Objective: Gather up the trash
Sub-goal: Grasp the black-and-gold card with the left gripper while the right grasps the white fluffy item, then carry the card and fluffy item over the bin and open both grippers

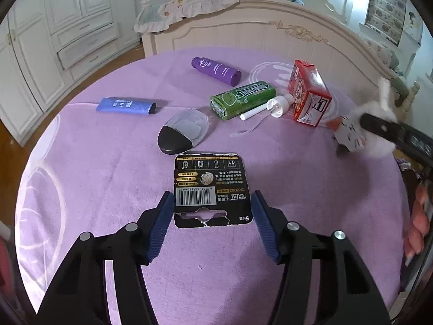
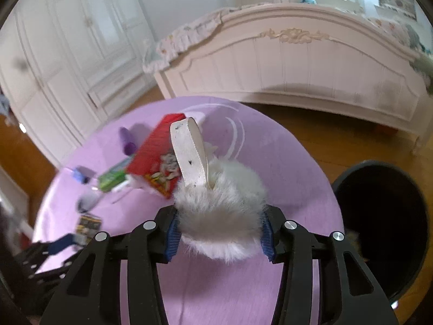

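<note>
A black battery card (image 1: 208, 178) with a barcode lies flat on the purple table cover (image 1: 94, 176). My left gripper (image 1: 212, 203) straddles it, and its blue pads touch the card's two side edges. My right gripper (image 2: 220, 230) is shut on a fluffy white plush toy (image 2: 219, 216) with a white ribbon loop, held above the table near its right side. In the left wrist view the plush toy (image 1: 351, 132) shows a cat face at the far right, blurred. A black trash bin (image 2: 384, 216) stands on the floor right of the table.
On the cover lie a purple bottle (image 1: 216, 71), a green gum box (image 1: 242, 100), a red carton (image 1: 308, 94), a white spray nozzle (image 1: 278, 105), a blue pouch (image 1: 125, 105) and a clear-and-black case (image 1: 181, 132). A cream bed footboard (image 1: 257, 35) stands behind, white wardrobes (image 1: 67, 27) to the left.
</note>
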Action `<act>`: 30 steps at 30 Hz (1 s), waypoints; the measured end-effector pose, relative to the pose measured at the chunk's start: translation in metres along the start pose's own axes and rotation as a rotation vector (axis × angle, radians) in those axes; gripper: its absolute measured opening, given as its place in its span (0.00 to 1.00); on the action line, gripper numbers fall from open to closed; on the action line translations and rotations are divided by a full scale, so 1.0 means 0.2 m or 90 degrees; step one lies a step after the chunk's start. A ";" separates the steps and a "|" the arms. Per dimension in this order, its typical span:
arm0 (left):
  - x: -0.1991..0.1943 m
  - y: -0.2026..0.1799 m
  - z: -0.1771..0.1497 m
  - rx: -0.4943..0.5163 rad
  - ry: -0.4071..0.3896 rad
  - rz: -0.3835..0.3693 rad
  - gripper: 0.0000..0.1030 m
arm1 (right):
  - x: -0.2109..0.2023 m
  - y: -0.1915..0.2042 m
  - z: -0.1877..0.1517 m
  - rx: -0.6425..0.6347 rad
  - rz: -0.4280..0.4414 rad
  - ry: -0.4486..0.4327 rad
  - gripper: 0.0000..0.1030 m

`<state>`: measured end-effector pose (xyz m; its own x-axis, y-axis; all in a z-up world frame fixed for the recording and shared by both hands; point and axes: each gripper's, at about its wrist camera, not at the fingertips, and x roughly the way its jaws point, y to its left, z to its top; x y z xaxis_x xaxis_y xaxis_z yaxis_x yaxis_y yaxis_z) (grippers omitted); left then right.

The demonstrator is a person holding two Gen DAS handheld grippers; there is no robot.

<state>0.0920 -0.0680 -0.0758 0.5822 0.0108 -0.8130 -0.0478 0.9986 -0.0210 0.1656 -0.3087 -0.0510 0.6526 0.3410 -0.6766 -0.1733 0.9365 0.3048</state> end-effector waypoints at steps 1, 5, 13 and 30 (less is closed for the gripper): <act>0.00 0.01 0.00 -0.007 -0.002 -0.013 0.56 | -0.04 -0.01 -0.03 0.008 0.007 -0.007 0.46; -0.04 0.09 -0.02 -0.039 -0.019 -0.080 0.57 | -0.18 -0.04 -0.12 0.029 0.026 -0.028 0.46; -0.19 -0.01 -0.04 -0.004 -0.062 -0.156 0.57 | -0.37 -0.11 -0.20 0.066 0.033 -0.064 0.46; -0.39 -0.77 0.16 0.187 -0.143 -0.300 0.57 | -0.70 -0.61 -0.24 0.189 -0.029 -0.159 0.46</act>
<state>0.0804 -0.2208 0.0102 0.6455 -0.4576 -0.6115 0.4652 0.8705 -0.1605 0.0608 -0.4673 -0.0264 0.8203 0.2355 -0.5213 0.0564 0.8736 0.4835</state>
